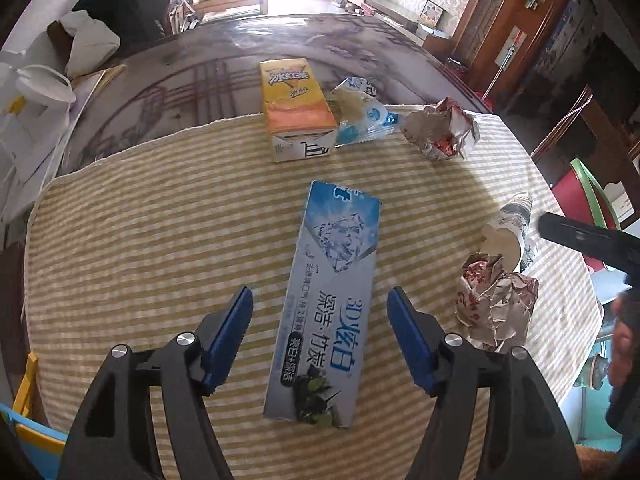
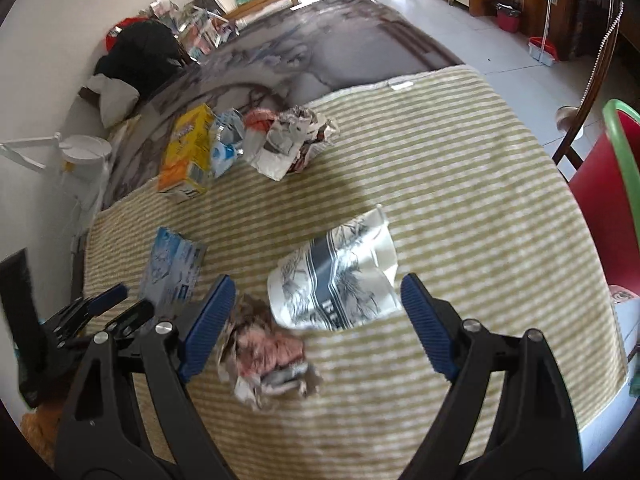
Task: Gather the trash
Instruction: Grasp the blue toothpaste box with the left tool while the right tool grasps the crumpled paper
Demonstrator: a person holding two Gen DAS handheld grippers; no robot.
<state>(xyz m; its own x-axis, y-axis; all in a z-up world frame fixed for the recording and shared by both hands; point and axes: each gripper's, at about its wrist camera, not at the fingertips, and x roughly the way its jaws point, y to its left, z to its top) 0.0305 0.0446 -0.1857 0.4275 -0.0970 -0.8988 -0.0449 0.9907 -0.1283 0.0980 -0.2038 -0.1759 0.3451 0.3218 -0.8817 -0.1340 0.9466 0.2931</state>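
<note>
**Trash all over the striped cloth, both tongs hanging above it**

Toothpaste box (image 1: 324, 304) first, since the left gripper (image 1: 320, 336) is right over it. It's a long flat blue-and-white carton lying on the striped cloth (image 1: 160, 220), long axis running roughly from 6 o'clock up to 12 in the left wrist view, top end leaning a touch toward 1. Jaws stand partly apart with the box between them, and the blue pads aren't pressing on it, so nothing is held.

At 3 o'clock from the box sits a crumpled paper wad (image 1: 496, 304), and just past that a squashed paper cup (image 1: 510, 232) with a dark band, lying on its side. In the right wrist view the cup's (image 2: 340, 276) open mouth points toward 7 o'clock, and I can't tell if anything is inside. The right gripper (image 2: 316, 320) hangs over cup and wad with jaws wide, gripping nothing.

Further out at 12 o'clock: a yellow drink carton (image 1: 296, 108) lying flat, a clear-and-blue plastic wrapper (image 1: 360, 112) touching its right side, and another crumpled paper ball (image 1: 440, 128) beside that. Carton looks shut, contents unseen.
</note>
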